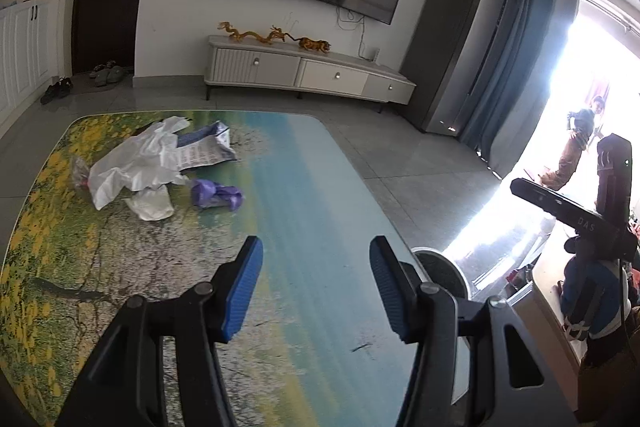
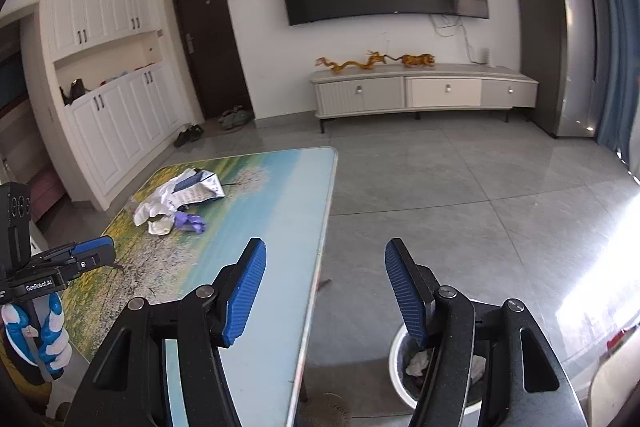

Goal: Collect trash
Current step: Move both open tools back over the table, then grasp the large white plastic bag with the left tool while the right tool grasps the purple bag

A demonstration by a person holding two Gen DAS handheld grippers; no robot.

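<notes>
Living room table (image 1: 304,163): loose wrappers (image 1: 132,167) | bin (image 2: 396,375): crumpled trash inside | left claw (image 1: 316,287), right claw (image 2: 326,291): wide, empty

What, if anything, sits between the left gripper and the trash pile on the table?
Nothing visible. The left gripper is open and empty, and only bare tabletop lies between it and the purple bag and white plastic bag heaped at the far left corner.
</notes>
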